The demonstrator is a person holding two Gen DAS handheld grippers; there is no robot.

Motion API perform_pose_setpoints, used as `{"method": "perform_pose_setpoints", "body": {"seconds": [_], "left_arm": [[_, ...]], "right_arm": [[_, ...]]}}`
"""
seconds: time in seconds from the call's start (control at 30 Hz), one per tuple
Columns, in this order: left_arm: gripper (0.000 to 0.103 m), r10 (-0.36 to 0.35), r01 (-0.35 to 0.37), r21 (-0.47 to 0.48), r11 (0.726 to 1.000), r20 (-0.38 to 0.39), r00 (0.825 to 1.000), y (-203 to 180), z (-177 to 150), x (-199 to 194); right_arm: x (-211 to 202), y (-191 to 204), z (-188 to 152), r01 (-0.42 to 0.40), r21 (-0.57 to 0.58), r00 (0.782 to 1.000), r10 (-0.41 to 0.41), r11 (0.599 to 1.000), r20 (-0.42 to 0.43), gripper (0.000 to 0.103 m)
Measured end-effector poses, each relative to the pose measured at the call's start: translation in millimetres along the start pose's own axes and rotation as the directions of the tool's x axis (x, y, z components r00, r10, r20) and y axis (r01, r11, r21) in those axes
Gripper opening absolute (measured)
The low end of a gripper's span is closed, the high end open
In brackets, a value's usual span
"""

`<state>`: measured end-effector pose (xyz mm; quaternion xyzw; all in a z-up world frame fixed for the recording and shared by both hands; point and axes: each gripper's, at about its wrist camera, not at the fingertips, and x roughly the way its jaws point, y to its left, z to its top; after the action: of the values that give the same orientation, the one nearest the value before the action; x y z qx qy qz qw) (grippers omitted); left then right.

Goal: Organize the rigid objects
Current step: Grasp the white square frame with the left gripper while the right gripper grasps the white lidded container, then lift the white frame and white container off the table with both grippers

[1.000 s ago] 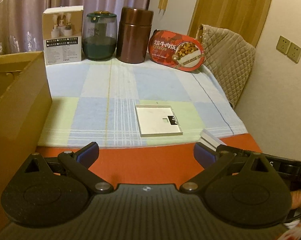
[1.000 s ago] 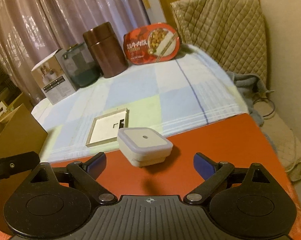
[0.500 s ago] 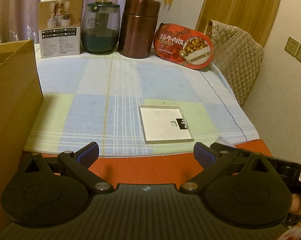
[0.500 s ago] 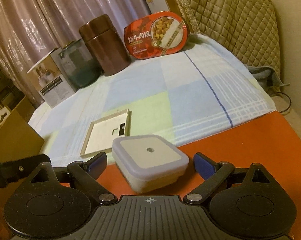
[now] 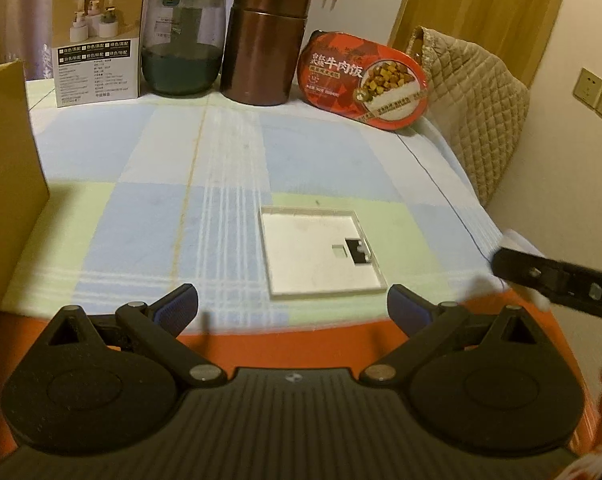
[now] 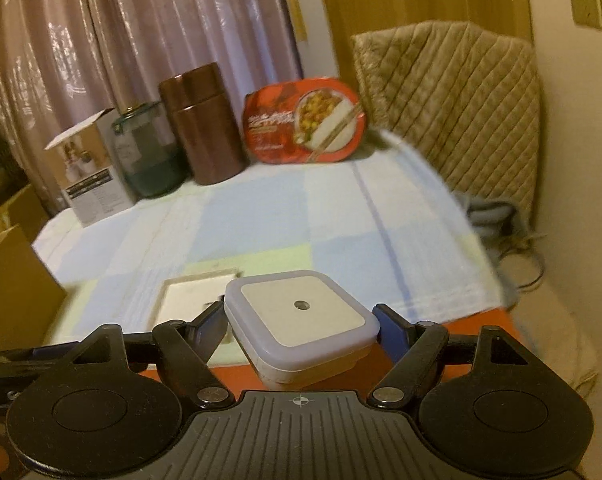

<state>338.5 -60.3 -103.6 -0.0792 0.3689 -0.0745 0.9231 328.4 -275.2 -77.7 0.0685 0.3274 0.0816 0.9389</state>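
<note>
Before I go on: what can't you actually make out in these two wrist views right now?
- Lidded container, right wrist view: its base is hidden behind the closing right gripper; pad contact unclear.
- Same container, left wrist view: mostly behind the right gripper's black finger.
- Cardboard box: cut by the left edge, inside unseen.
- Meal tray print: motion-blurred in the right wrist view.
- Left gripper: open, empty.

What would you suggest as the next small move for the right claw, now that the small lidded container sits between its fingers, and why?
Probably finish closing before any lift. The right claw is closing, with the small lidded container squarely between its fingers, which reach its sides. Whether the grip is firm I cannot tell. The left claw is open and empty, above the flat white frame.
</note>
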Motion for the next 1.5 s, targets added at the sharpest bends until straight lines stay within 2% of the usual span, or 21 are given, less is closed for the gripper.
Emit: {"method": "perform_pose_setpoints", "body": {"seconds": [0.1, 0.33, 0.43, 0.47, 0.53, 0.6, 0.7, 1.0, 1.1, 1.3, 1.5], "left_arm": [[0.1, 0.005, -0.005, 0.0, 1.0, 0.008, 1.0, -7.7, 3.0, 15.5], [0.101, 0.014, -0.014, 0.071, 0.997, 0.005, 1.0, -33.4, 6.2, 48.3], [0.101, 0.076, -0.076, 0.119, 0.99, 0.001, 0.997, -43.7, 6.6, 61.3], [0.1, 0.09, -0.09, 0.129, 0.988, 0.005, 0.996, -45.1, 6.8, 63.6], [0.092, 0.1, -0.1, 0.133, 0.986, 0.009, 0.995, -44.0, 6.8, 65.4], [0.088, 0.11, -0.111, 0.151, 0.982, 0.016, 0.994, -42.0, 5.0, 62.3], [0.087, 0.106, -0.107, 0.147, 0.983, 0.013, 0.994, -33.3, -4.0, 48.5], [0.088, 0.127, -0.129, 0.161, 0.978, 0.024, 0.992, -6.7, -64.1, -30.3], [0.09, 0.136, -0.137, 0.163, 0.977, 0.021, 0.991, 0.4, -71.1, -34.0], [0.091, 0.137, -0.138, 0.124, 0.983, 0.013, 0.99, 8.5, -62.8, -26.7], [0.087, 0.144, -0.143, 0.121, 0.982, 0.002, 0.99, 8.8, -61.5, -26.5]], "right_arm": [[0.3, -9.8, 2.3, 0.028, 0.002, 1.0, -0.028, 1.0, -0.008, 0.075], [0.2, -25.2, 10.1, 0.058, 0.023, 0.998, -0.058, 0.998, -0.007, 0.075], [2.5, -25.3, 8.4, 0.054, 0.021, 0.998, -0.053, 0.998, -0.019, 0.075], [3.4, -25.0, 7.7, 0.051, 0.018, 0.998, -0.05, 0.999, -0.023, 0.075], [4.6, -23.9, 7.1, 0.048, 0.015, 0.999, -0.047, 0.999, -0.026, 0.075], [5.6, -21.5, 7.1, 0.042, 0.013, 0.999, -0.041, 0.999, -0.028, 0.075], [7.2, -16.3, 5.7, 0.029, 0.003, 0.999, -0.029, 1.0, -0.033, 0.075], [9.0, 2.1, -1.1, -0.002, -0.039, 0.998, 0.0, 0.999, -0.058, 0.075], [9.0, 8.7, -2.7, -0.011, -0.053, 0.998, 0.007, 0.999, -0.064, 0.075], [9.2, 17.0, -4.8, -0.019, -0.066, 0.997, 0.014, 0.998, -0.075, 0.075], [10.7, 21.9, -5.5, -0.025, -0.074, 0.996, 0.018, 0.997, -0.083, 0.075]]}}
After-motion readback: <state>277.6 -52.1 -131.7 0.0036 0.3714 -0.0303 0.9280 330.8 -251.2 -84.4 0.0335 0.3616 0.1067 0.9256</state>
